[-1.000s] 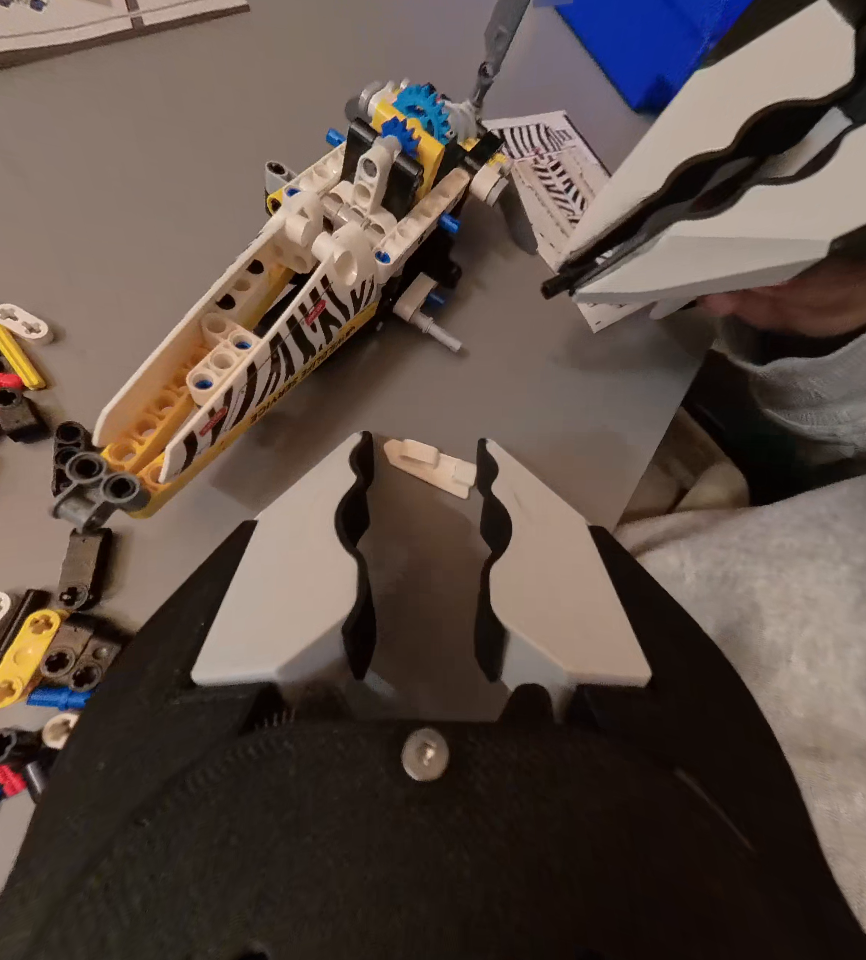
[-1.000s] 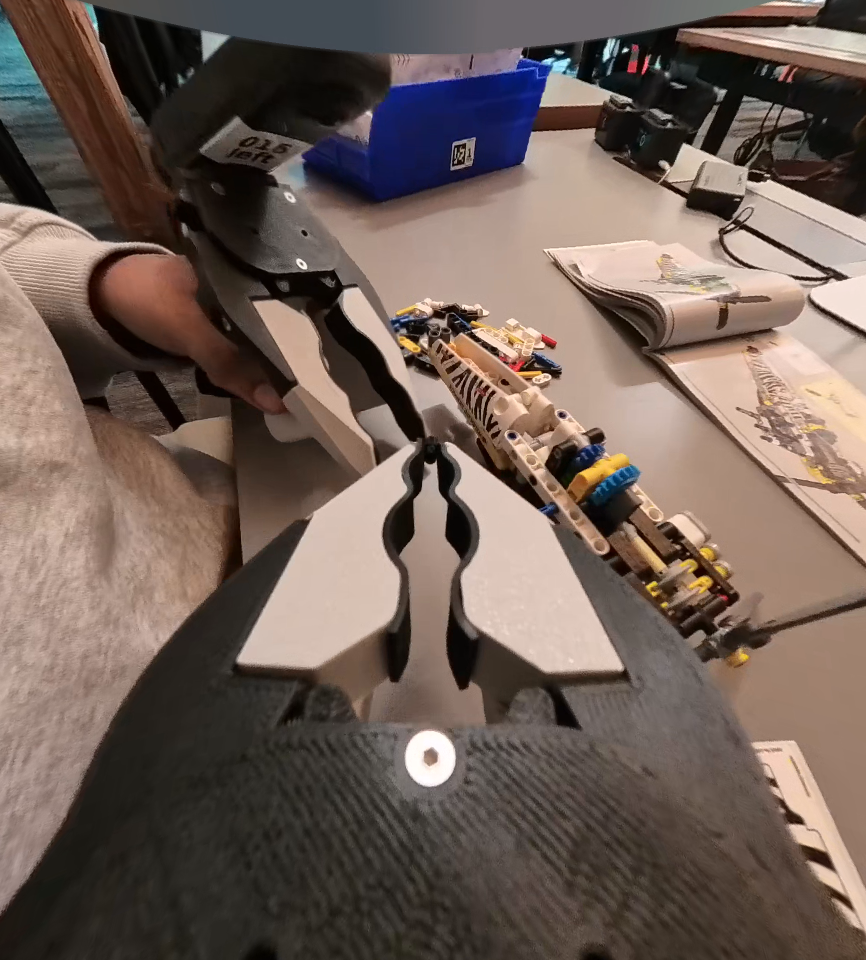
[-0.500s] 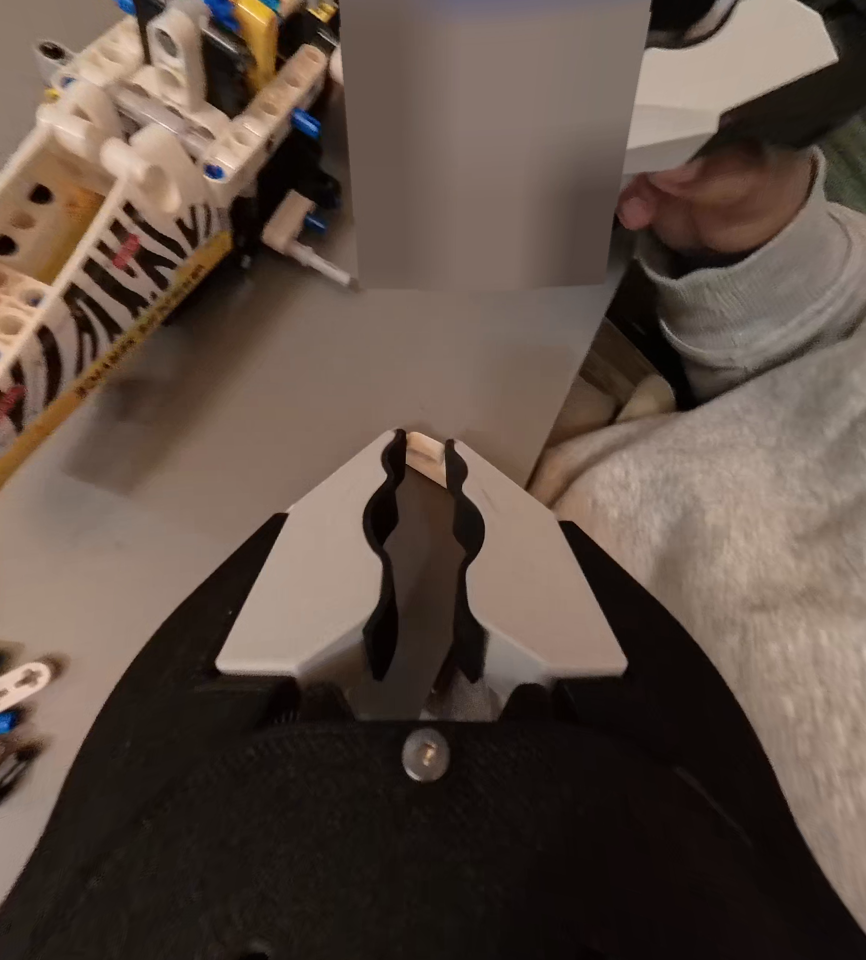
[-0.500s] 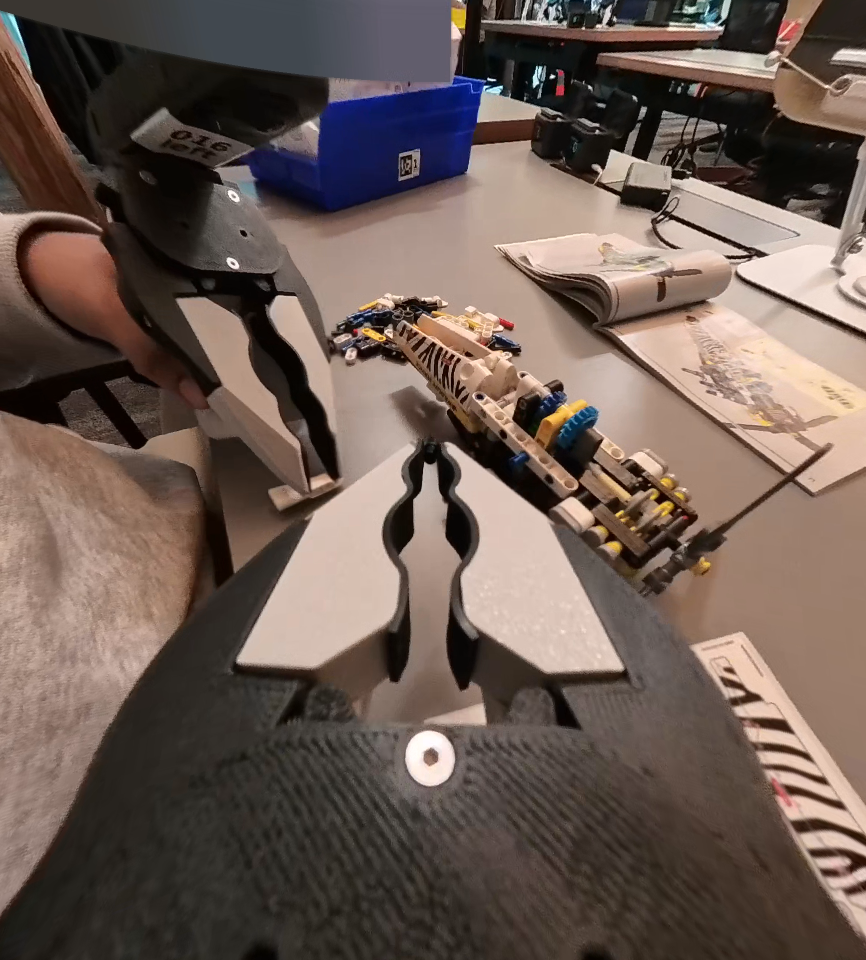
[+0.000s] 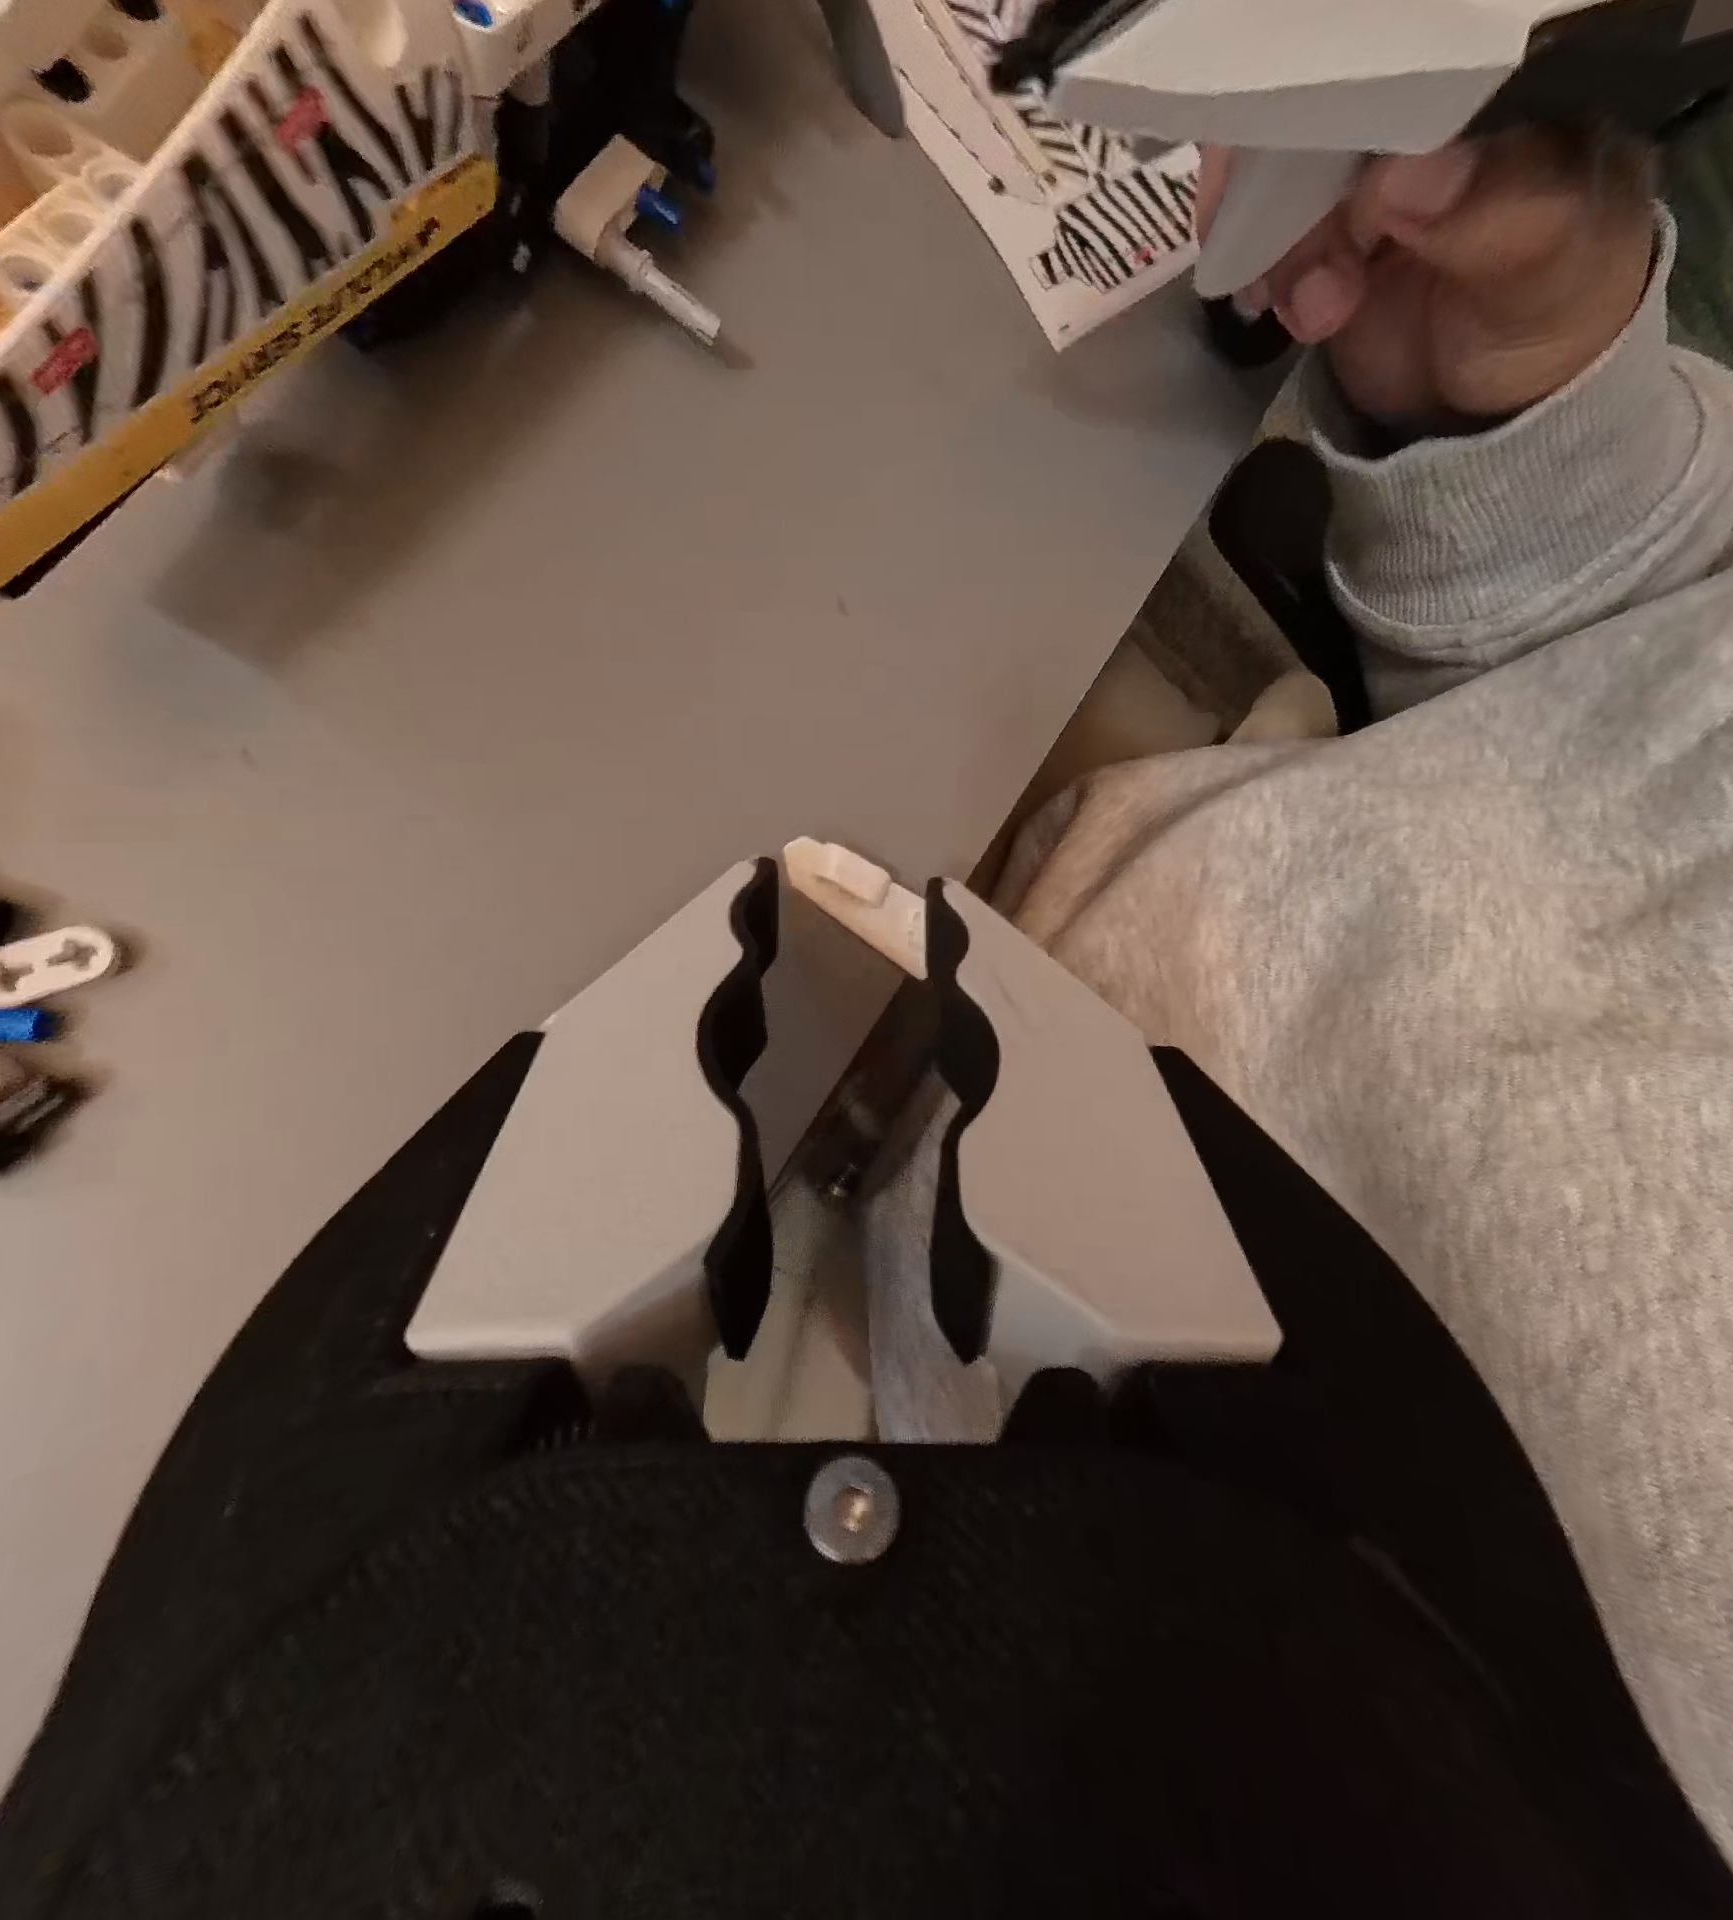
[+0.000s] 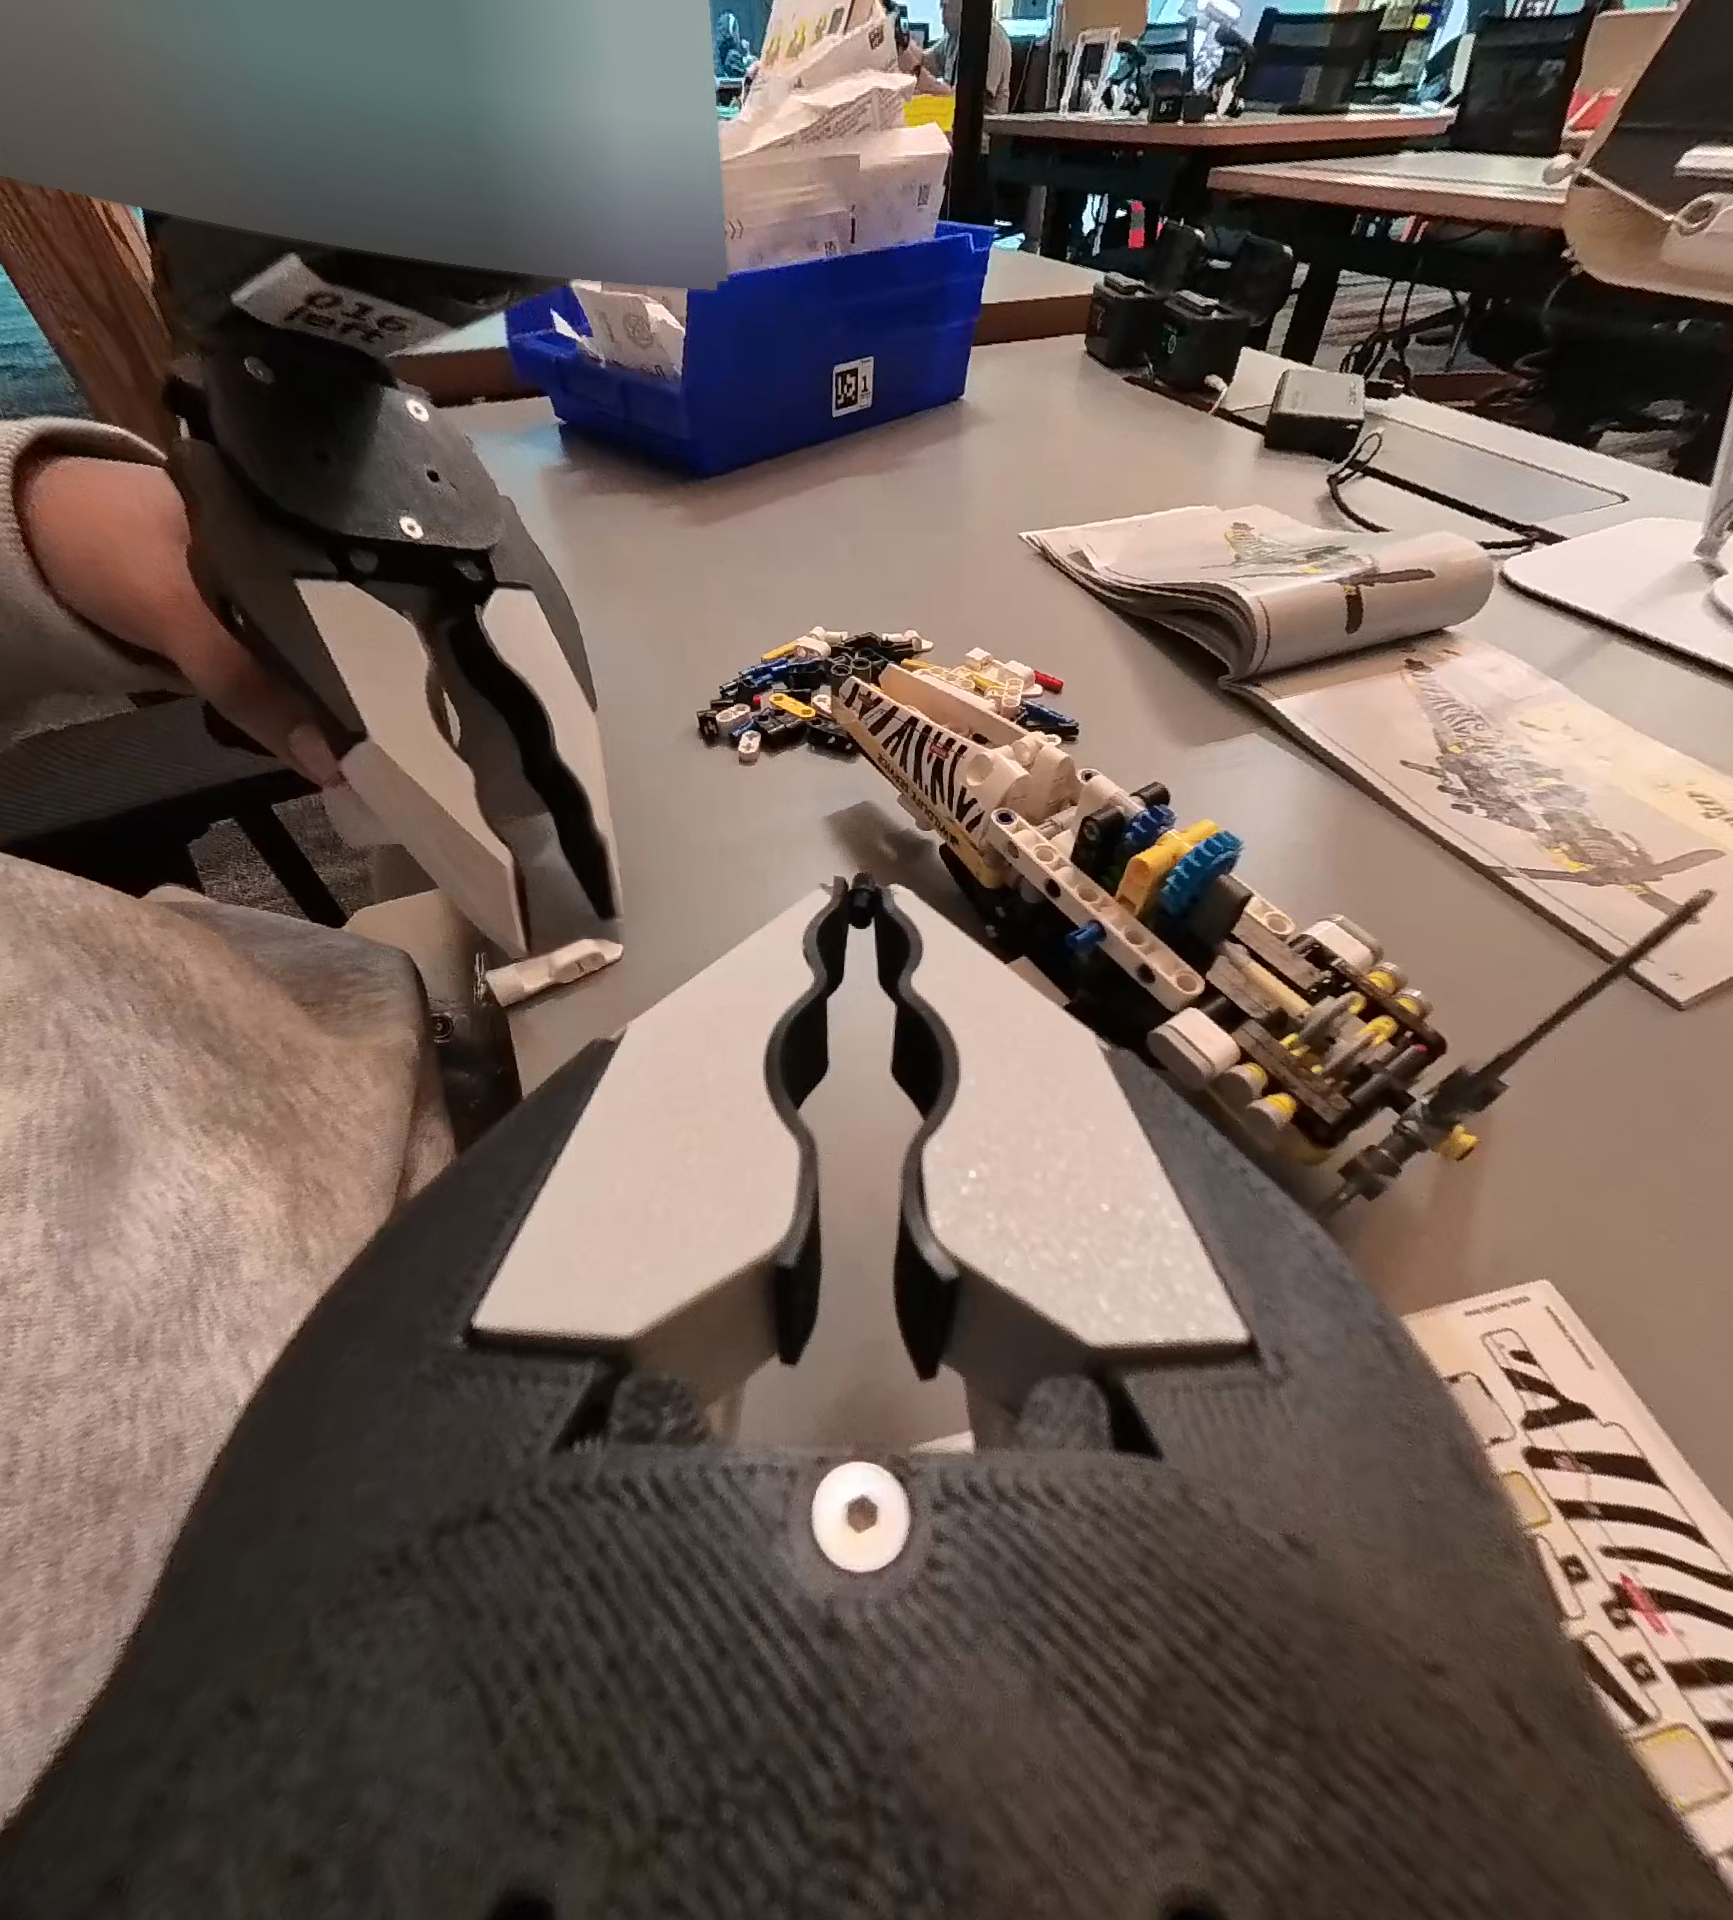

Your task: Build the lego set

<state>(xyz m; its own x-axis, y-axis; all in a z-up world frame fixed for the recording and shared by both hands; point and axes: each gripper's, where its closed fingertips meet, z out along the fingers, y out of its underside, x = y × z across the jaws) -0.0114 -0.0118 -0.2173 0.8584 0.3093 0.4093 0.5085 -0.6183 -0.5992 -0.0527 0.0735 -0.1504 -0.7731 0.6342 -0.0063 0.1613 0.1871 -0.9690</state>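
one white piece [image 5: 846,902] under left gripper [image 5: 846,894]; one zebra-striped model [image 6: 1049,831].

left tongs [image 5: 846,904] narrowed, dropped | tips now straddle white piece [image 5: 857,909]

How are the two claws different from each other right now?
The left claw has its fingers apart, tips right over a white piece at the edge of the table. The right claw is almost closed, pinching a small black piece. Both have grey fingers with wavy black pads.
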